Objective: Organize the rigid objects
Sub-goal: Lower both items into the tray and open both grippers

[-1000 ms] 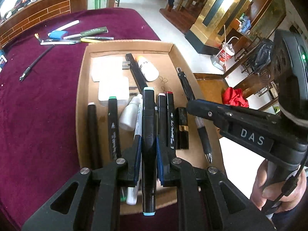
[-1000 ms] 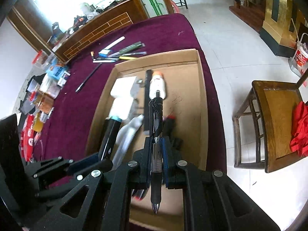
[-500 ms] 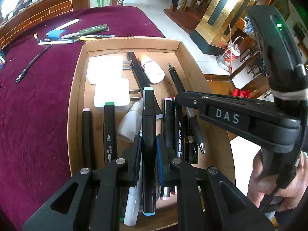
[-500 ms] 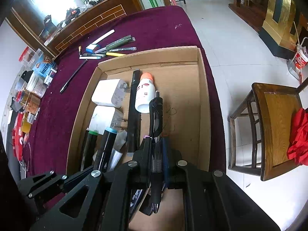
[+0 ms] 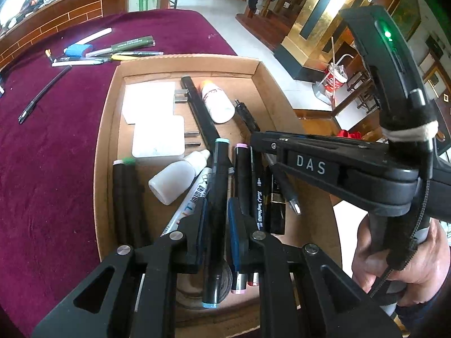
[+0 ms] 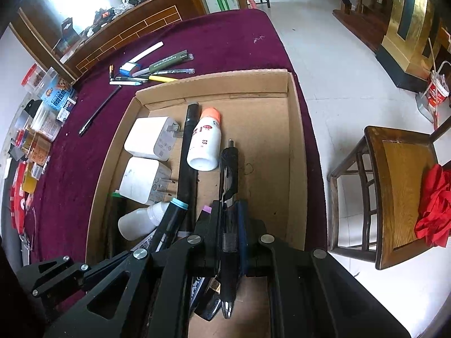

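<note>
Left tongs (image 5: 216, 226) clamped on black marker (image 5: 218, 197), teal cap toward frame top; right tongs (image 6: 229, 226) clamped on black pen (image 6: 229, 186), tip toward frame bottom.

Both wrist views look steeply down, close (fisheye), sharing cardboard tray (image 5: 107, 129) (image 6: 296, 146).

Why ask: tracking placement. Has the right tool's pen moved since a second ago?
Yes: the pen shifted left, toward the black-and-gold tube, in the left wrist view.

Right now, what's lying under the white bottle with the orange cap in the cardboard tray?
Bare tray floor shows around the white bottle; a long black stick lies against its side. Anything beneath it is covered.
</note>
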Motion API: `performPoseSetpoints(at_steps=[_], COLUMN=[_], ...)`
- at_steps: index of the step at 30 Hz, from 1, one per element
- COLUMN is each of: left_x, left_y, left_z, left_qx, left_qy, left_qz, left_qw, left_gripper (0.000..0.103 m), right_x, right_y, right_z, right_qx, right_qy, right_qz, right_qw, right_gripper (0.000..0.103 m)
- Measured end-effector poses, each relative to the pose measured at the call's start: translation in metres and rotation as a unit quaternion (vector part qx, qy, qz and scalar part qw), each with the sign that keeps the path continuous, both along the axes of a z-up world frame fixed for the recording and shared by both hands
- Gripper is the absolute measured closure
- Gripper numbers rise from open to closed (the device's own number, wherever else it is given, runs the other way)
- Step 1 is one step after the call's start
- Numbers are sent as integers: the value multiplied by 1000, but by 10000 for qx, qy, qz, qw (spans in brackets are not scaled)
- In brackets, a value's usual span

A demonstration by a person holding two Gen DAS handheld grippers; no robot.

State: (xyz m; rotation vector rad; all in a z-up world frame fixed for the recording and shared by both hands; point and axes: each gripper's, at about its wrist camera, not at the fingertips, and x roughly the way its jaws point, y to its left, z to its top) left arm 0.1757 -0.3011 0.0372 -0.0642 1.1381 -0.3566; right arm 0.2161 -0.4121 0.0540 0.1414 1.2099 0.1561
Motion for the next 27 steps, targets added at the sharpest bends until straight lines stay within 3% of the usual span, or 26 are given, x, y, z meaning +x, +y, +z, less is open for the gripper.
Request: performPoseSetpoints(at_steps=[4, 9, 13, 15, 19, 23, 27], left_x=[-2, -7, -16, -22, -40, -57, -71], left_y=[0, 6, 14, 22, 40, 60, 78], left_z=[5, 16, 24, 28, 39, 48, 54], left_qx=[49, 110, 210, 212, 359, 562, 741], left_qy=[-68, -218, -350, -413, -630, -917, -1089], left_qz=[-47, -36, 24, 74, 183, 332, 508], left_qw=[10000, 9997, 9992, 9989, 9972, 9936, 9900], left_gripper=[89, 71, 65, 53, 50, 39, 39], right_x=[-4, -14, -29, -40, -61, -84, -101], right_y=[2, 3, 5, 9, 19, 29, 39], right_z=[9, 21, 31, 39, 53, 62, 65], right_qx=[-17, -24, 52, 55, 63, 58, 103], right_qy=[-105, -221, -309, -423, -678, -854, -916], right_qz=[15, 13, 10, 25, 26, 14, -8], right_qw=[9999, 9998, 9995, 9991, 9977, 9963, 9957], right_gripper=[72, 65, 64, 62, 49, 47, 44])
